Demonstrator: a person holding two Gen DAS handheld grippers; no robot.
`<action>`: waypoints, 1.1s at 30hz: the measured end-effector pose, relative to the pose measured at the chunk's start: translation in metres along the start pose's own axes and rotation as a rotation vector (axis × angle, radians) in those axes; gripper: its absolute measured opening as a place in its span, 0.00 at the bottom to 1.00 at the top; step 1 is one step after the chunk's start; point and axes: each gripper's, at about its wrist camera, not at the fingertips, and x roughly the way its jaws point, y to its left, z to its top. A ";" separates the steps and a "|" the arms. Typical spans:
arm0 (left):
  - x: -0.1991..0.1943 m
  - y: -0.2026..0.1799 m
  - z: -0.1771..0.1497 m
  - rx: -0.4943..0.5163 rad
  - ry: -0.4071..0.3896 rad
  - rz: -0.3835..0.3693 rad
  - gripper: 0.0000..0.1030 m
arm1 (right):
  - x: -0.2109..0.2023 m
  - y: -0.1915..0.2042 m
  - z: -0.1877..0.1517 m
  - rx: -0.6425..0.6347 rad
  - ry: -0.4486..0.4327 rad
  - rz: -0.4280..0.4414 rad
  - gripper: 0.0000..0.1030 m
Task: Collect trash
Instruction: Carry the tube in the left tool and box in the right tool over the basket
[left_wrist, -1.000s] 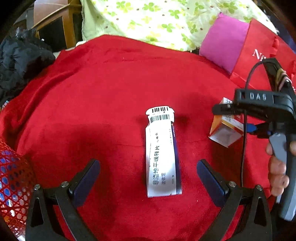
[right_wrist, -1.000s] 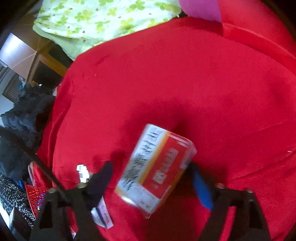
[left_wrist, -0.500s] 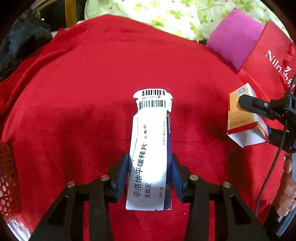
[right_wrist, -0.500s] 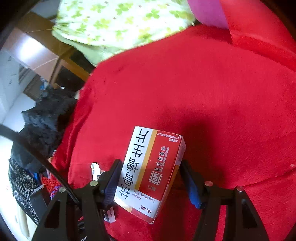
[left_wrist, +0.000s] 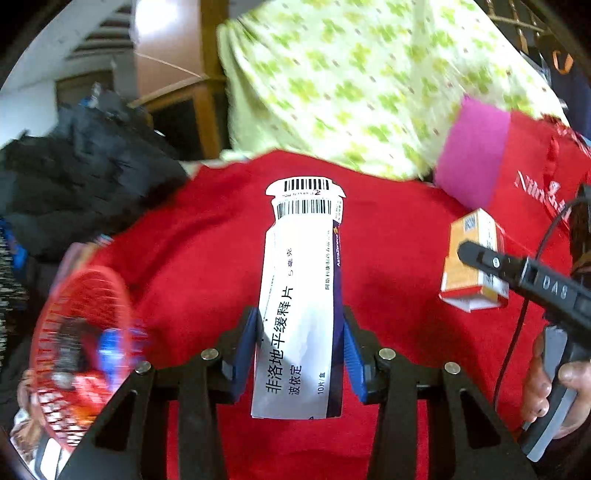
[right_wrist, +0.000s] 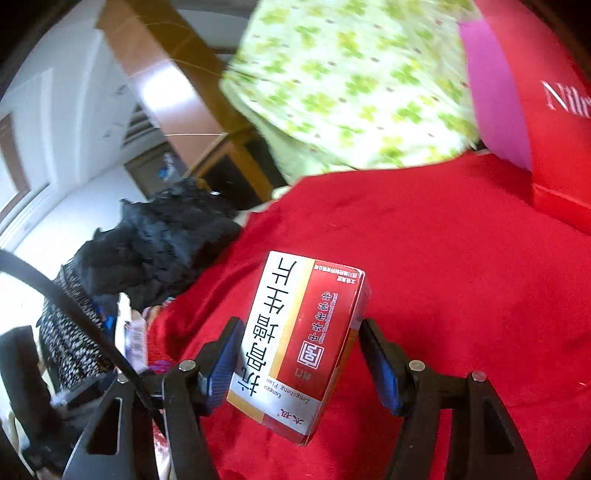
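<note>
My left gripper (left_wrist: 301, 350) is shut on a long white medicine box (left_wrist: 299, 295) with a barcode flap, held lifted above the red blanket (left_wrist: 388, 229). My right gripper (right_wrist: 301, 354) is shut on a red, white and orange medicine box (right_wrist: 299, 343), also lifted off the blanket. That box (left_wrist: 471, 262) and the right gripper show at the right of the left wrist view. A red mesh basket (left_wrist: 85, 347) holding some items sits at the lower left, blurred.
A green-patterned quilt (left_wrist: 369, 85) and a pink cushion (left_wrist: 476, 151) lie at the back. A red bag (left_wrist: 543, 173) with white lettering stands at the right. Black clothing (left_wrist: 81, 177) is piled at the left, with wooden furniture (left_wrist: 173, 66) behind.
Both grippers closed on their boxes and lifted them off the blanket. The views tilted upward and the red basket came into the left wrist view.
</note>
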 end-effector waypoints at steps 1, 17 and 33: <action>-0.007 0.012 0.000 -0.006 -0.015 0.014 0.44 | 0.000 0.008 -0.002 -0.015 -0.008 0.015 0.65; -0.063 0.129 -0.013 -0.132 -0.110 0.172 0.45 | 0.027 0.150 -0.036 -0.201 0.013 0.230 0.65; -0.080 0.207 -0.045 -0.247 -0.102 0.252 0.45 | 0.065 0.265 -0.058 -0.324 0.076 0.314 0.65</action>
